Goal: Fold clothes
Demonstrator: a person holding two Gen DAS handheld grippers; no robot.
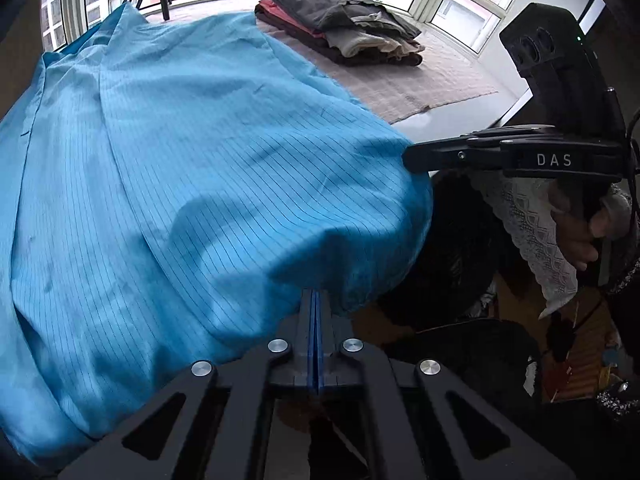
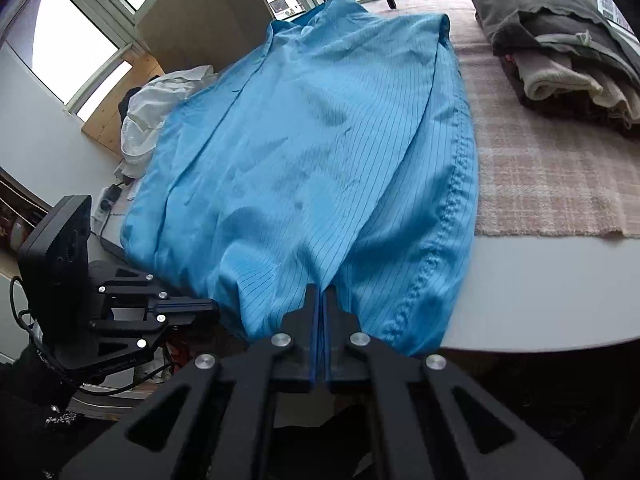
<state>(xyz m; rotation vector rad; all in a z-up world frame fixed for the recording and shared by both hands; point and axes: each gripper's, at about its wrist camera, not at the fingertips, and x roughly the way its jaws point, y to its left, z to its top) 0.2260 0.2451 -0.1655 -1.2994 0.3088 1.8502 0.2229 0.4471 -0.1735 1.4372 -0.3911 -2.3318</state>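
Two grippers are working at the near hem of a blue pinstriped garment (image 2: 312, 152), both angled steeply down toward the table edge. The left gripper (image 1: 316, 300) is pinching the hem, jaws pressed together with blue cloth between them; the right gripper (image 2: 322, 300) is doing the same further along the same edge, jaws closed on fabric. In the left wrist view the right gripper (image 1: 412, 156) is lying level against the garment's side, with a hand (image 1: 576, 224) wrapping its grip and a lace sleeve (image 1: 524, 224) trailing below. The garment is spreading away from both grippers across a white table (image 2: 540, 292), its far end reaching toward the windows (image 1: 480, 4). A pink checked mat (image 2: 540, 168) is lying beside it, touching its right edge, bearing a stack of folded clothes (image 2: 560, 44) well apart from the grippers. A crumpled white cloth (image 2: 156, 108) is sitting past the garment's left side. Nothing is standing between the grippers and the hem.
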